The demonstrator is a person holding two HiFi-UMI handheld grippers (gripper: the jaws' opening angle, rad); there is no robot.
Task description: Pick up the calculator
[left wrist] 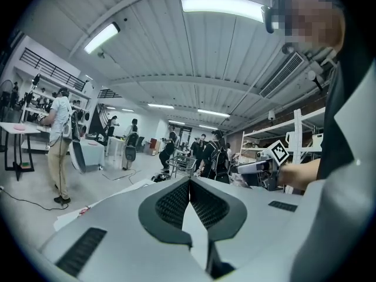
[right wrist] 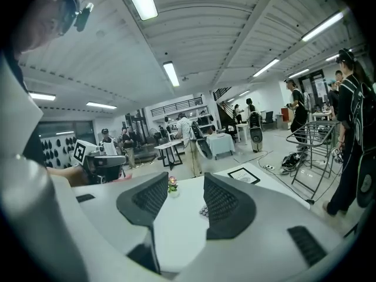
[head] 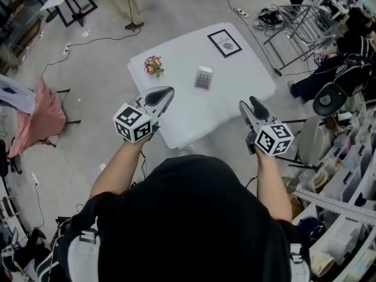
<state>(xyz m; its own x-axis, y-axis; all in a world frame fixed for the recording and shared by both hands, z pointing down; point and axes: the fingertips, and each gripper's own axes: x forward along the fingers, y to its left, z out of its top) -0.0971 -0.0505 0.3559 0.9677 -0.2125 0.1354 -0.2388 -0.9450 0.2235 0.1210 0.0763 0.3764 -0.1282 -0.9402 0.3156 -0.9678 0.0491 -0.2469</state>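
Note:
The calculator lies flat near the middle of the white table, with nothing touching it. Both grippers hover at the table's near edge, short of it. My left gripper is at the near-left with its jaws pressed together, empty, pointing out over the room. My right gripper is at the near-right; its jaws stand apart and hold nothing. In the right gripper view only a corner of the calculator shows beside the right jaw.
A small pot of flowers and a framed picture share the table. A wire rack and seated people are at the right, a red-draped stand at the left, and cluttered shelves at the lower right. Cables run over the floor.

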